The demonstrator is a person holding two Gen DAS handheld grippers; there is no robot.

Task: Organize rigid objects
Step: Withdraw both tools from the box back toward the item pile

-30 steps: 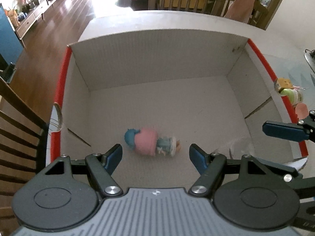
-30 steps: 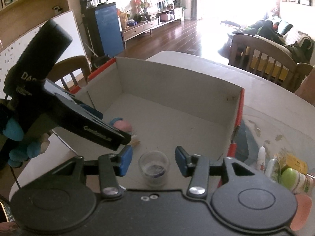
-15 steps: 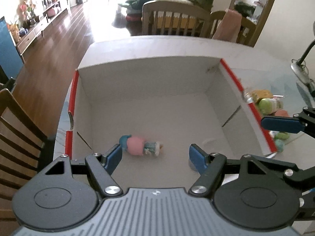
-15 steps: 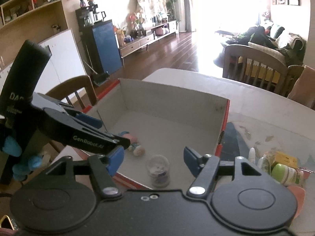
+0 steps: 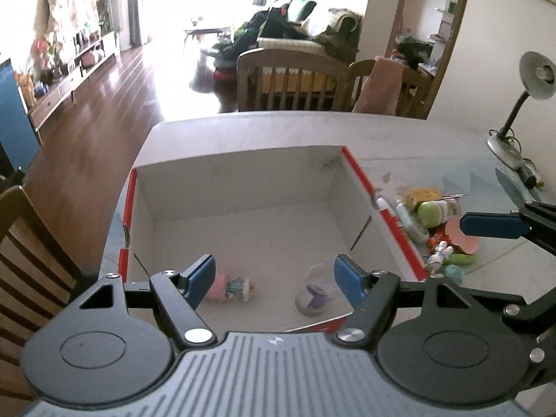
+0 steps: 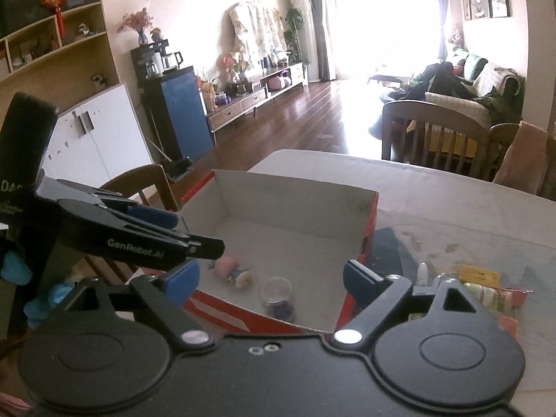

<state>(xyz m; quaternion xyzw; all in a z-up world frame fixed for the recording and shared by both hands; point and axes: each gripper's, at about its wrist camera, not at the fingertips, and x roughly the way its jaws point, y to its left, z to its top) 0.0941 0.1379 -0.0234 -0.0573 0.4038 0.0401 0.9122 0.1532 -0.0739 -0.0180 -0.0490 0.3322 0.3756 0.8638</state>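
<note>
A white cardboard box with red rims (image 5: 361, 177) (image 6: 368, 243) stands on the table. Inside it lie a small pink doll figure (image 5: 231, 286) (image 6: 231, 269) and a clear round capsule with something purple in it (image 5: 314, 297) (image 6: 278, 297). My left gripper (image 5: 274, 278) is open and empty, raised above the box's near edge. My right gripper (image 6: 271, 283) is open and empty, also raised above the near edge; one of its blue fingers (image 5: 490, 226) shows at the right in the left wrist view.
A heap of small items lies on the table right of the box: a green jar (image 5: 434, 210) (image 6: 486, 295), a yellow packet (image 5: 422, 196) (image 6: 479, 272), a pink disc (image 5: 462, 238). A desk lamp (image 5: 521, 104) stands far right. Wooden chairs (image 5: 292, 80) ring the table.
Both grippers have risen and pulled back from the box. The right gripper let go of the clear capsule, which now lies in the box beside the doll.
</note>
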